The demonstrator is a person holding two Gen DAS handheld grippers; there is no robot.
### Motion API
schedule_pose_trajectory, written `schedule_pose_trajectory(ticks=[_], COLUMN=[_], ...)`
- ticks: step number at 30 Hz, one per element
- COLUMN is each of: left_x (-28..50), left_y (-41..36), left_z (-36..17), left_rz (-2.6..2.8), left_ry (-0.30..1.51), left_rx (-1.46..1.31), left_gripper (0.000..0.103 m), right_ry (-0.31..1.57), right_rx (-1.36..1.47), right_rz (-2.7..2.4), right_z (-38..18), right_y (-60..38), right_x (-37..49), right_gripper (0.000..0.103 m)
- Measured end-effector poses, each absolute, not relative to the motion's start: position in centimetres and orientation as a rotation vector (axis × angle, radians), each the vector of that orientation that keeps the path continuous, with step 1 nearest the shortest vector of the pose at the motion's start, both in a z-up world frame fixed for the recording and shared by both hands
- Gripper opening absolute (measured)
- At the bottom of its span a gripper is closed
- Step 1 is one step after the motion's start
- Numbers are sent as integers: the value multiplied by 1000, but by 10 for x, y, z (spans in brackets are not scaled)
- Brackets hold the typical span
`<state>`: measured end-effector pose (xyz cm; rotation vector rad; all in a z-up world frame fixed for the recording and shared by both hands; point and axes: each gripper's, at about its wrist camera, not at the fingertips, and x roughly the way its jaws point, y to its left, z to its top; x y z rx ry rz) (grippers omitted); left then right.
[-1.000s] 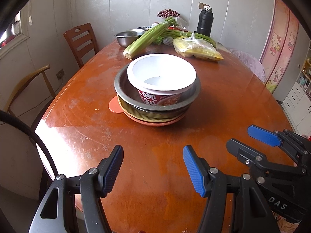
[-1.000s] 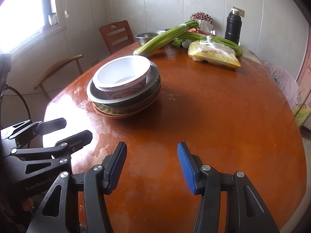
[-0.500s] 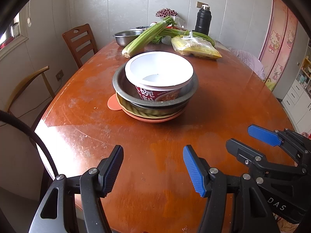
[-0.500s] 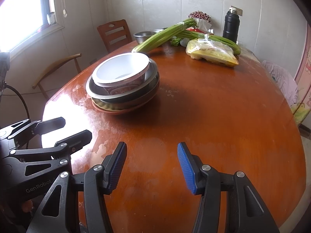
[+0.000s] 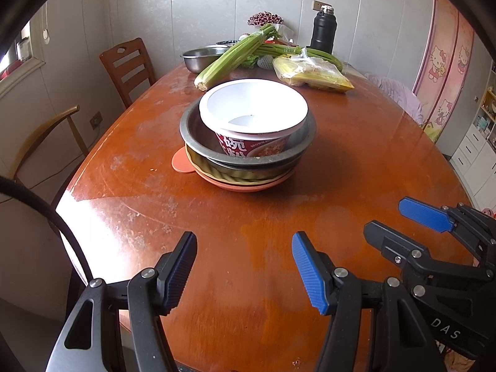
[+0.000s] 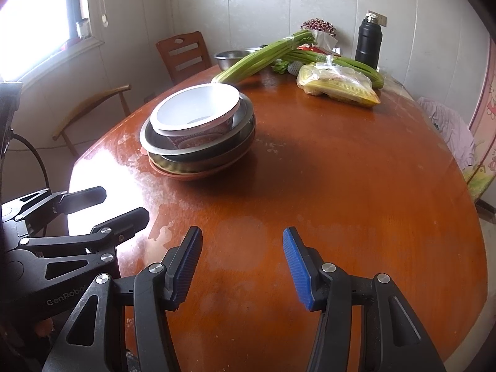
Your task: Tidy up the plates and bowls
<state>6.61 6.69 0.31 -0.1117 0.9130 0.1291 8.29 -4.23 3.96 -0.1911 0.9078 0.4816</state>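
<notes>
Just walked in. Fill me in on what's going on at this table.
A person holds a gripper in each hand above the near end of a wooden table. Both the left gripper and the right gripper are open and empty. Ahead of them is a stack: a white instant-noodle bowl nested in a metal bowl, over a yellow-rimmed dish and an orange plate. Nothing is being touched. Celery, a bag of corn and a black flask lie at the far end.

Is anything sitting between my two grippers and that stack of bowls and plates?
Nothing visible. Only bare table lies between the left gripper, the right gripper and the stack. Both are open and empty. The celery lies beyond the stack.
</notes>
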Motion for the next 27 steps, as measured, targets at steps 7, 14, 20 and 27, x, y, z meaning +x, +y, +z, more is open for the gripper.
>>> schedule_pose_trajectory(ticks=[7,14,20,27], left_x=[66,71,75,73], left_y=[65,61,62,67], left_z=[4,3,4,19], left_rz=[126,121,130,103], left_ry=[917,930,937,916], left_rx=[-106,-99,-97,-64], left_gripper=[63,63,63,63], right_ry=[910,904,905,921], right_rx=[-182,-172,-171,-140], right_rz=[478,470,469,491], right_z=[42,49,51,58], right_y=[-45,-49,-50,-54], right_x=[82,82,83,90], right_gripper=[56,56,56,56])
